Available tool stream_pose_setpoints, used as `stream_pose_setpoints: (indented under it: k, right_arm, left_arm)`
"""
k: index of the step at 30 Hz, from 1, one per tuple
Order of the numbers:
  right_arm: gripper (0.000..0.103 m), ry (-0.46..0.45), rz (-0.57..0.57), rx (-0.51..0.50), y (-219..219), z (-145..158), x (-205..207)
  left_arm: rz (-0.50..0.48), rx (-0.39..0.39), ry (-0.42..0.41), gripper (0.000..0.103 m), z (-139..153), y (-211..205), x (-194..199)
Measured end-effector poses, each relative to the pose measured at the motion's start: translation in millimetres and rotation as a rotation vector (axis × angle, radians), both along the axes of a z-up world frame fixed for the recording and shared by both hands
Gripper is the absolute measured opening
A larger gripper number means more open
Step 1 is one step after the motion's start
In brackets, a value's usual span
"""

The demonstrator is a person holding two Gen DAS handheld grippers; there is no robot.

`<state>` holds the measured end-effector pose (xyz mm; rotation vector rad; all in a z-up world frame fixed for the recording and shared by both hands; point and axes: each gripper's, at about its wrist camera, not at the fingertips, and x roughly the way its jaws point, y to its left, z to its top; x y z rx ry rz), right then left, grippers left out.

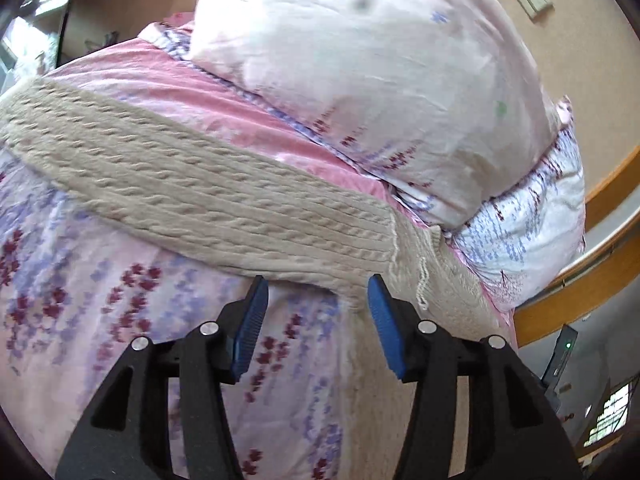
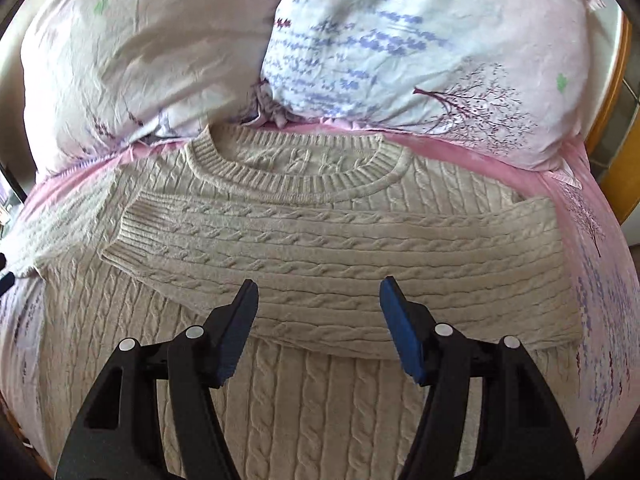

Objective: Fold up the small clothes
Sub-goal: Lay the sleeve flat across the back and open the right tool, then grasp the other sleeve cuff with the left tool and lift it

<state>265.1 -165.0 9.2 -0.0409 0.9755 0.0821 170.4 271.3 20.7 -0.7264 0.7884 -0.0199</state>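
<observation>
A beige cable-knit sweater (image 2: 320, 240) lies flat on a floral bed (image 2: 600, 280), one sleeve (image 2: 340, 256) folded across its chest, below two pillows (image 2: 140, 60). The left gripper (image 1: 318, 292) and right gripper (image 2: 318, 300) both hover with jaws released, holding nothing.

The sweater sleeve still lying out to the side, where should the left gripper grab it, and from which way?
Grip the sleeve near its far cuff end rather than at the armpit in front of the open left gripper. It lies flat and straight on the floral sheet, so come from above across its width, pinching the near edge. The other sleeve is already folded across the chest.
</observation>
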Motion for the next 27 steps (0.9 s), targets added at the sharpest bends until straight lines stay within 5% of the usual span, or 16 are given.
stream_pose_setpoints:
  k: [12, 21, 27]
  right_arm:
    - [0.072, 0.039, -0.012, 0.045, -2, -7, -5]
    - [0.073, 0.042, -0.017, 0.092, -6, -3, -10]
    - [0.074, 0.024, -0.029, 0.150, -20, 7, -23]
  left_arm:
    - [0.315, -0.259, 0.057, 0.044, -32, 87, -15]
    - [0.463, -0.342, 0.043, 0.015, -45, 119, -17]
    - [0.458, -0.311, 0.000, 0.007, -35, 114, -8]
